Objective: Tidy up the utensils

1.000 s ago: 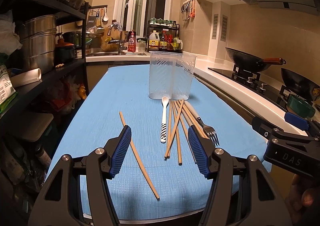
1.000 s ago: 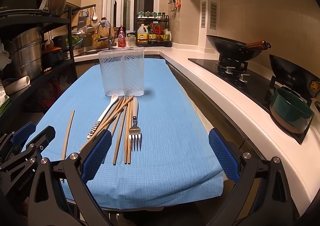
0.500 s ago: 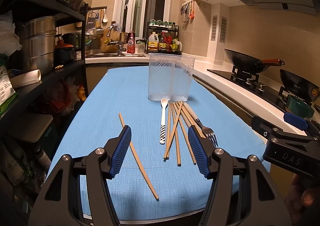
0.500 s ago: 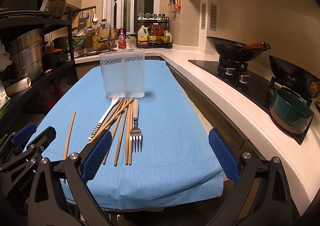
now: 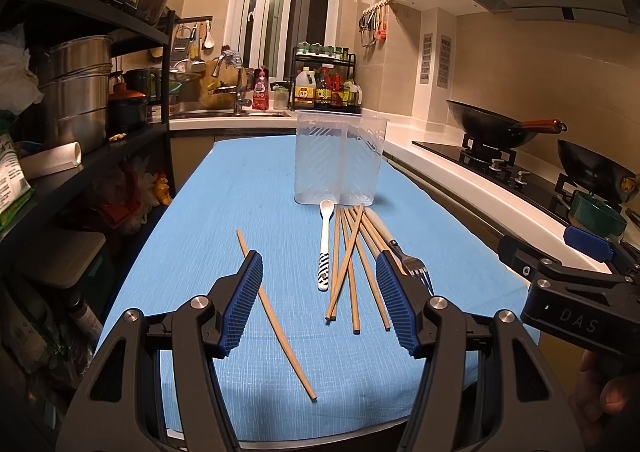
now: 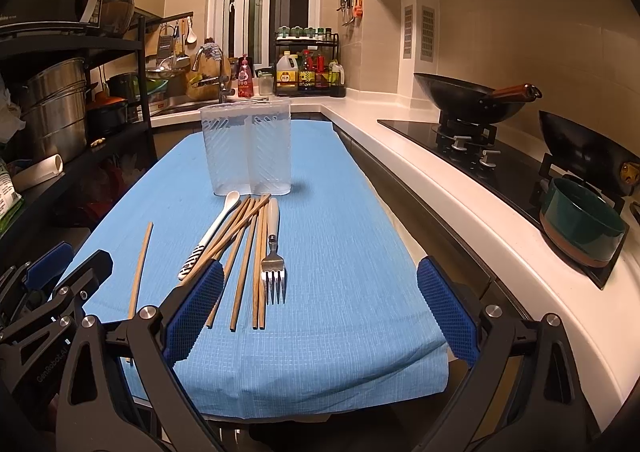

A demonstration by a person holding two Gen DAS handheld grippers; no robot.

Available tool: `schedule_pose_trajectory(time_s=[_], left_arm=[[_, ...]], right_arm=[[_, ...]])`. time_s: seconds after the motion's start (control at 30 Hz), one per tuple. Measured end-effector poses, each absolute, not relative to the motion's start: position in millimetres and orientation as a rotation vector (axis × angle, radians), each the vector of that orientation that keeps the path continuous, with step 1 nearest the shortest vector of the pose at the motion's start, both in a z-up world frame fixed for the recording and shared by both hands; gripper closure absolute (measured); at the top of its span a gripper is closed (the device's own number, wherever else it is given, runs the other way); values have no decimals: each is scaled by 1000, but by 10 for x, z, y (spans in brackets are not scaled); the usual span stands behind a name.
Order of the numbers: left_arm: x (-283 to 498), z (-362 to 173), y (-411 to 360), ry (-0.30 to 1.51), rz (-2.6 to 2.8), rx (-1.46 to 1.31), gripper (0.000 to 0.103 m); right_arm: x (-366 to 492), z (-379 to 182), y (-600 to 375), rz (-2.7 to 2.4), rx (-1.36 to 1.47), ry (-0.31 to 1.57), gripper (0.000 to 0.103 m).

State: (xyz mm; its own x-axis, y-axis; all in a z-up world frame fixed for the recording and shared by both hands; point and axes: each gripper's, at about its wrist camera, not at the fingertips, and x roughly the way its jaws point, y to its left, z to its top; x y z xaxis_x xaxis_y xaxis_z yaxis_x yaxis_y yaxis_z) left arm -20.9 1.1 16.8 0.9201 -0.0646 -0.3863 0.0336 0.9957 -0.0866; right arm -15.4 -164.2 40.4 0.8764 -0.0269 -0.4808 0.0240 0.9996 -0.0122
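left tongs (image 5: 319,300) released, blue pads (image 5: 244,302) well apart, nothing between them; they hover over the near edge of the tabletop (image 5: 224,212). right tongs (image 6: 320,310) also released, pads spread wider, holding nothing, above the near edge toward its right side.

blue cloth (image 6: 344,236) covers the tabletop. clear utensil holder (image 6: 246,148) stands upright about mid-tabletop, on the centre line; it looks split into two compartments, both seemingly empty, though the ribbed plastic makes that hard to confirm.

just in front of the holder, on the cloth:
- white spoon (image 6: 214,230), bowl end nearly touching the holder base, striped handle end toward the near edge.
- bundle of wooden chopsticks (image 6: 250,248) fanned out, some crossing one another, lying just right of the spoon.
- fork (image 6: 273,252) with pale handle, at the right edge of the bundle, tines pointing to the near edge.
- single chopstick (image 5: 272,308) lying apart, toward the left edge of the tabletop, running diagonally; in the left wrist view it passes under the left pad.
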Motion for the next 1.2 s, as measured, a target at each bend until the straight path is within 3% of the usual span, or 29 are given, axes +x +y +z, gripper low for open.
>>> schedule_pose_trajectory(time_s=[0.73, 0.83, 0.9, 1.0, 1.2], left_arm=[[-219, 168, 2, 400, -48, -78, 46], [-197, 116, 28, 420, -36, -76, 54], [-162, 51, 66, 448, -25, -83, 64], [-109, -65, 111, 484, 6, -82, 68], [14, -317, 195, 571, 45, -127, 69]], right_arm=[[-155, 385, -1645, -24, 8, 505, 11], [-115, 347, -1695, -14, 31, 512, 17], [-61, 312, -1737, 0, 50, 517, 31], [74, 227, -1832, 60, 119, 542, 52], [457, -40, -1855, 164, 226, 621, 51]])
